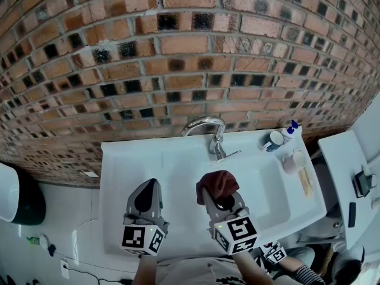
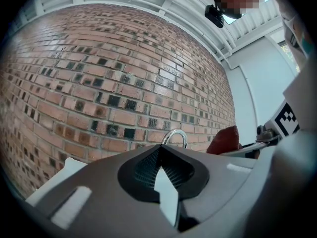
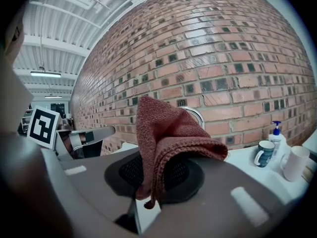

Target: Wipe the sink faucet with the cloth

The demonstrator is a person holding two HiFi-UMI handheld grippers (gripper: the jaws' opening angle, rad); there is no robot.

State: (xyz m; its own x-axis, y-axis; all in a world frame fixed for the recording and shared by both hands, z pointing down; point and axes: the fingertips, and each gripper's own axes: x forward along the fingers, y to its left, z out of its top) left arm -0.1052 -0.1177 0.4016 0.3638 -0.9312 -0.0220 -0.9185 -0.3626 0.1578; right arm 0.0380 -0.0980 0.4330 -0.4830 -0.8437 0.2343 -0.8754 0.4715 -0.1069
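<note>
Approach step: right gripper (image 1: 215, 199) clamped the cloth (image 1: 217, 183); left gripper (image 1: 149, 186) closed, empty. Next, cloth needed pressing onto the faucet (image 1: 205, 123) at the sink's (image 1: 119, 159) back edge.

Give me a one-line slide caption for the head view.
Right gripper holds a dark red cloth over the white sink, just before the faucet; left gripper shut, empty.

Brick wall (image 1: 178, 52), white corrugated ceiling (image 3: 54, 38)

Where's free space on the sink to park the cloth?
Bare: the sink left of the faucet, up to its left rim, and the basin right of the cloth. Crowded: back right corner, where blue mug, soap bottle and white mug stand.
</note>
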